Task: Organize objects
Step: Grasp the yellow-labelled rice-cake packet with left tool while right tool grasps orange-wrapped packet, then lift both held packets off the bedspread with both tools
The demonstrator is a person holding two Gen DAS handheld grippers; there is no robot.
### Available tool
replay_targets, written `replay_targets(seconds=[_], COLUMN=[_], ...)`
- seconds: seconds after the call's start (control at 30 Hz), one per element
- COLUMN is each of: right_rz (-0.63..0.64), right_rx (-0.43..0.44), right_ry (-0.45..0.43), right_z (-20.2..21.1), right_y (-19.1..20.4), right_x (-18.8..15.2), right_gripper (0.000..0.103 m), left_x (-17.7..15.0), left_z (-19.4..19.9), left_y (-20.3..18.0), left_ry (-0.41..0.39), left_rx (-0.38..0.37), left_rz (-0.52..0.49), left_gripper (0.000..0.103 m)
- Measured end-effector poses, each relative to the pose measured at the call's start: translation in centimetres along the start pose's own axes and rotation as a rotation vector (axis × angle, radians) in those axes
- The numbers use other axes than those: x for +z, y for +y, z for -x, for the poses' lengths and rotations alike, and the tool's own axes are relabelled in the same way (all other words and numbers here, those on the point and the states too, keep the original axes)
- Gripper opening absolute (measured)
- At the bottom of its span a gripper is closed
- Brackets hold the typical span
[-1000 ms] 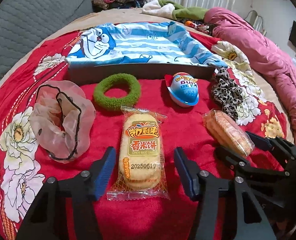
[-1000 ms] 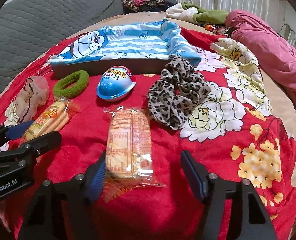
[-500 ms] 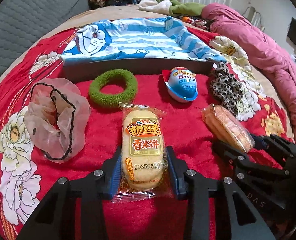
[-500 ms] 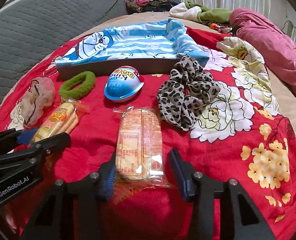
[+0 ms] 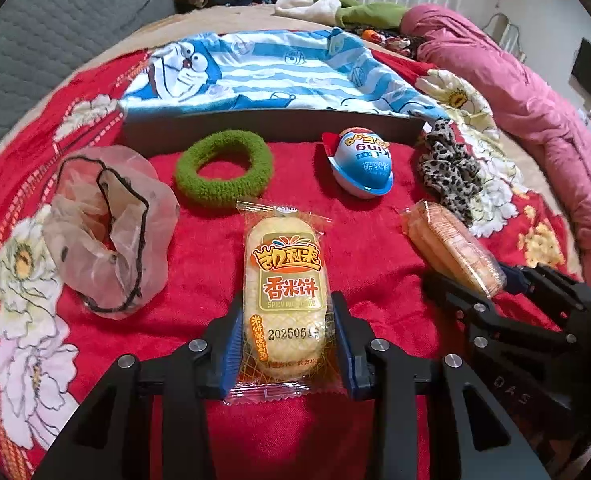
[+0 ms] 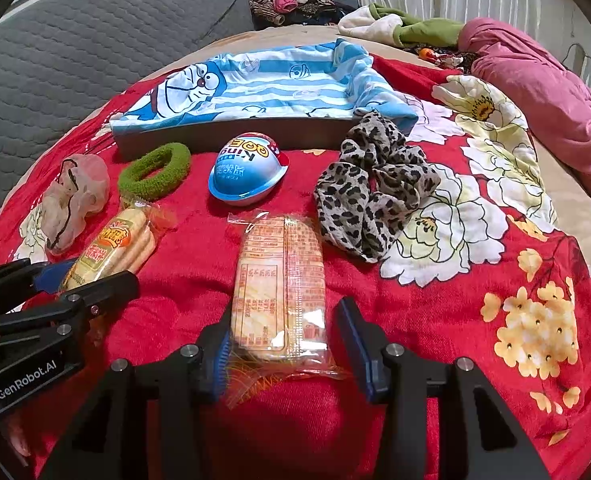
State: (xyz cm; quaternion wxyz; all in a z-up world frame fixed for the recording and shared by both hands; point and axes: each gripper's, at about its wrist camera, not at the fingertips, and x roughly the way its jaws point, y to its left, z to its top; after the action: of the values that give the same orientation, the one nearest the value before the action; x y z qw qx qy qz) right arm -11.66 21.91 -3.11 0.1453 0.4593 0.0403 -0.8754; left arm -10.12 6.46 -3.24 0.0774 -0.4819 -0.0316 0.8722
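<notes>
My left gripper point(image 5: 287, 312) is shut on the near end of a yellow rice cracker packet point(image 5: 285, 264), both blue pads pressed to its sides on the red blanket. The right gripper point(image 6: 285, 324) is shut on a second cracker packet point(image 6: 277, 280) that lies label side down. Each gripper also appears in the other's view: the left gripper point(image 6: 83, 276) at the left, the right gripper point(image 5: 483, 280) at the right. Beyond them lie a green scrunchie point(image 5: 223, 168), a blue and white toy egg point(image 5: 361, 164), a leopard scrunchie point(image 6: 371, 188) and a sheer pink scrunchie point(image 5: 107, 232).
A shallow dark tray point(image 5: 271, 124) lined with blue striped cartoon cloth stands behind the row of objects. A pink quilt point(image 5: 535, 100) is bunched at the right and a grey padded cushion point(image 6: 75, 48) at the left. Clothes pile at the back.
Both grippers' jaws were wide apart around their packets a second ago and have since closed onto them. The packets and the other objects lie where they were.
</notes>
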Motion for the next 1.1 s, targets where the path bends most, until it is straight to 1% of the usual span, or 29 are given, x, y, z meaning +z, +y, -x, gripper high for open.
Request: replay_targets(seconds=[0.13, 0.2, 0.23, 0.4, 0.67, 1.1], right_rz=[0.007, 0.01, 0.012, 0.023, 0.015, 0.026], right_rx=[-0.005, 0.002, 0.0, -0.011, 0.003, -0.001], right_ry=[0.001, 0.001, 0.0, -0.001, -0.023, -0.081], right_z=[-0.1, 0.0, 0.0, 0.2, 1.3, 4.5], right_y=[0.1, 0.2, 0.3, 0.6, 0.7, 1.2], right_x=[0.0, 0.1, 0.1, 0.1, -0.1, 0.7], right_gripper=[0.048, 0.043, 0.042, 0.041, 0.04, 0.04], left_x=[0.0, 0.1, 0.2, 0.4, 0.5, 0.9], left_z=[-0.1, 0.1, 0.3, 0.9, 2.3, 5.0], left_y=[0.0, 0.0, 0.0, -0.4, -0.4, -0.3], left_ry=[-0.002, -0.011, -0.016, -0.041, -0.081, -0.14], left_rx=[-0.01, -0.028, -0.033, -0.015, 0.012, 0.022], left_rz=[0.004, 0.014, 0.015, -0.001, -0.013, -0.02], left_gripper=[0.039, 0.039, 0.039, 0.039, 0.039, 0.039])
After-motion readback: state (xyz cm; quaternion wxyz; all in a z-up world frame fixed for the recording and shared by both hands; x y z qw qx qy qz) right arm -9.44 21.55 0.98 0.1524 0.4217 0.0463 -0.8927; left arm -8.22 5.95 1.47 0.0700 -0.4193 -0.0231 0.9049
